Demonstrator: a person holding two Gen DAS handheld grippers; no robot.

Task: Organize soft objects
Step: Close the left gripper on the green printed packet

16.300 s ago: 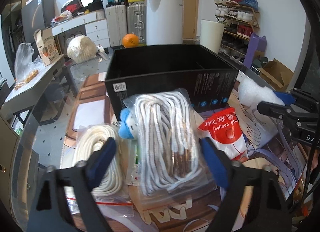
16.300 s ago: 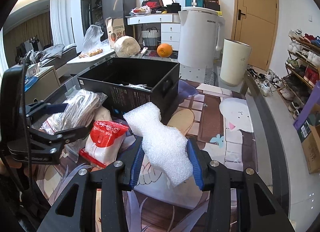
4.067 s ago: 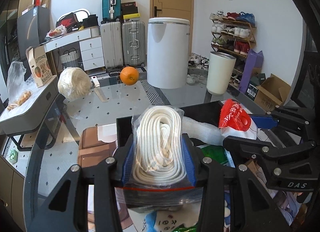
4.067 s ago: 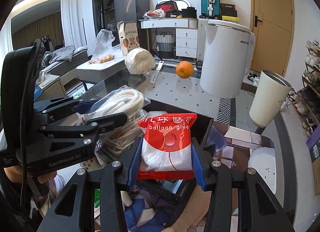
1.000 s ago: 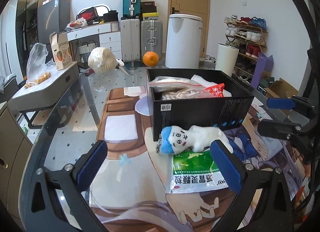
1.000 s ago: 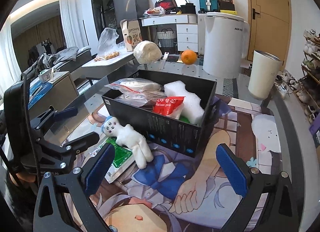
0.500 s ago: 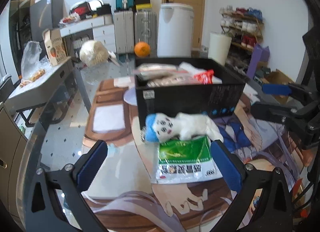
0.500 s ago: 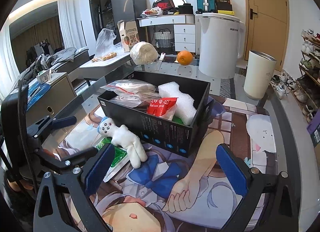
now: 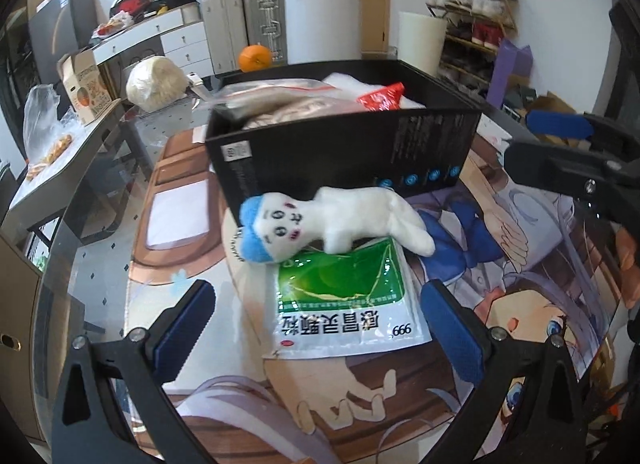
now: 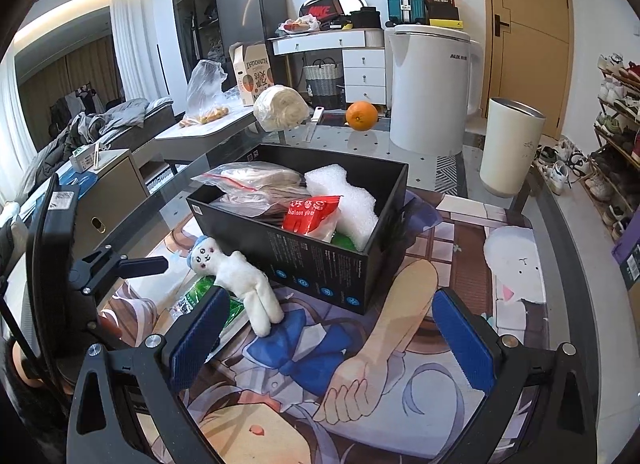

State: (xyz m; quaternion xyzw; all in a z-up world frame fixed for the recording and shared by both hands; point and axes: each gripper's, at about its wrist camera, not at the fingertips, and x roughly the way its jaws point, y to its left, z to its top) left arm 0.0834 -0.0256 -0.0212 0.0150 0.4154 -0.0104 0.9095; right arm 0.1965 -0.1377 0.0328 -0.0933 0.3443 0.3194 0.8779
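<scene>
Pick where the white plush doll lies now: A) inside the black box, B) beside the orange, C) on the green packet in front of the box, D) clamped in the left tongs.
C: the plush doll rests partly on the green packet, outside the black box, and both tongs are open and empty.

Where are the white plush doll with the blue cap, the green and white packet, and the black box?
white plush doll with blue cap (image 9: 352, 216): left wrist view, on its torso.
green and white packet (image 9: 344, 304): left wrist view, on its middle.
black cardboard box (image 10: 316, 260): right wrist view, on its front wall.
</scene>
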